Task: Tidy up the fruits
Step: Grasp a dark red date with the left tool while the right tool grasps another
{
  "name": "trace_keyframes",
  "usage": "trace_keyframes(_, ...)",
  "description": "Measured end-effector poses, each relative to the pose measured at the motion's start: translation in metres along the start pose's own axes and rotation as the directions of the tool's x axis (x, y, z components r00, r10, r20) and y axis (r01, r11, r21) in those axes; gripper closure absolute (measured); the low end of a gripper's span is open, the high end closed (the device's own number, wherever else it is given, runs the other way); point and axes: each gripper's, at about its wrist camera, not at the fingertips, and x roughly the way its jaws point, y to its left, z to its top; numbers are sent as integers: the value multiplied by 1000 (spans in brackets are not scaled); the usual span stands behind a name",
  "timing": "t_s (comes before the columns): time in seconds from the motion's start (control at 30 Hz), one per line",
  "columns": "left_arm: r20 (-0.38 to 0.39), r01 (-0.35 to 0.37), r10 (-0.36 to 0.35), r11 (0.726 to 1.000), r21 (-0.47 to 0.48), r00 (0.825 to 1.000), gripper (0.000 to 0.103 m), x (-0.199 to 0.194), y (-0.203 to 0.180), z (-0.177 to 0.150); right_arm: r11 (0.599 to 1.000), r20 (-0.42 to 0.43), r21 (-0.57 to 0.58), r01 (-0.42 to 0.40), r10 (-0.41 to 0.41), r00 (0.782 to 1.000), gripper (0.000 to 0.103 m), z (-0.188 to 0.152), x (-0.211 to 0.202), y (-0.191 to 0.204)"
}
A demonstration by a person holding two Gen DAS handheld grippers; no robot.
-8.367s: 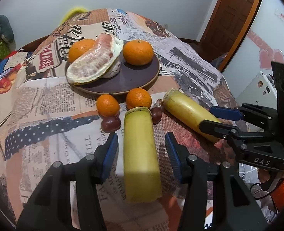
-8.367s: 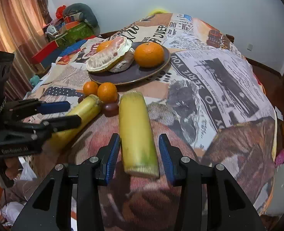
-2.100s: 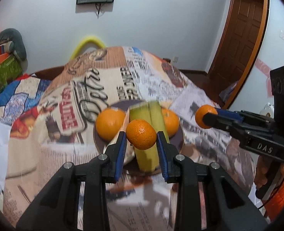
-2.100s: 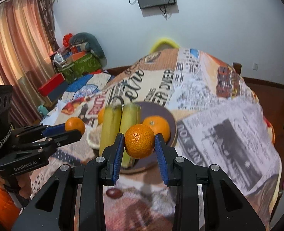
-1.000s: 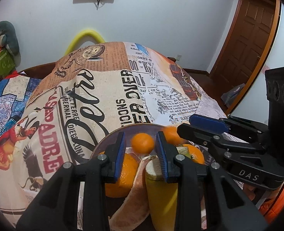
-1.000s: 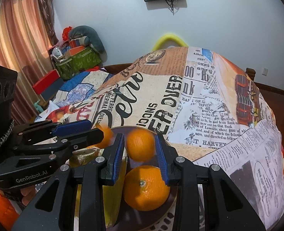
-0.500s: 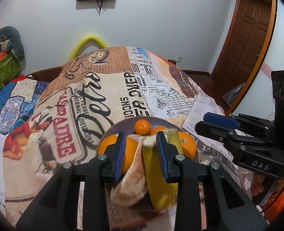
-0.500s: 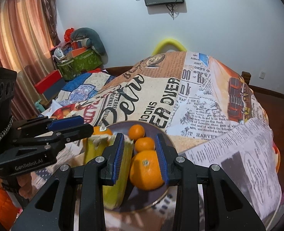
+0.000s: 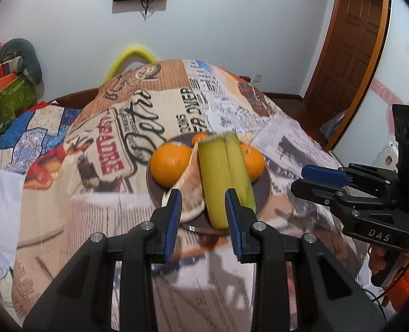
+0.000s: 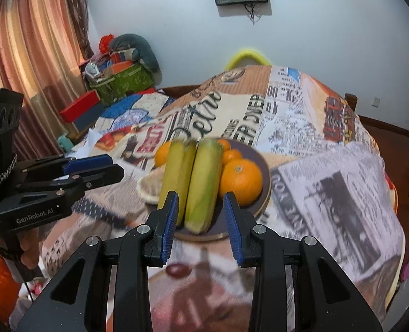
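Had set both small oranges (image 10: 228,149) on the plate's (image 9: 265,193) far side behind the two cane pieces (image 9: 223,177). Pulled left claw (image 9: 203,215) and right claw (image 10: 199,217) back, both empty, narrowly apart. Left a chestnut (image 10: 178,269) on the counter (image 10: 329,193), near the plate.

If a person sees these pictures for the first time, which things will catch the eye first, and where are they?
The eye goes first to the dark plate in the middle of the newspaper-print cloth, heaped with fruit. Two yellow-green stalk pieces lie side by side across it, with a large orange to their right and smaller ones behind. Near the bottom of each view, black tongs with blue pads frame the plate and hold nothing.
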Motion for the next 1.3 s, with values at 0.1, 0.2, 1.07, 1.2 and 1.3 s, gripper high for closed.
trace_keyframes(0.1,-31,-1,1,1000,3,1000,71,0,-1,-15,1000,-32,-11,2,-3,999,72,-14,1,6)
trace_keyframes(0.2,-57,0,0,1000,2,998,71,1,-2,-28,1000,-55,-12,-2,1,999,72,-25,2,10)
trace_keyframes(1.07,-194,46,-51,998,-31,980,71,61,1,-60,999,-170,5,-49,49,984,75,-62,48,16)
trace_keyframes(1.2,-192,45,-49,999,-21,980,71,71,-2,-53,998,-153,19,-59,62,986,76,-60,45,13)
trace_keyframes(1.3,-185,16,-19,1000,-16,982,72,75,-3,-50,998,-139,22,-58,60,988,76,-58,42,11)
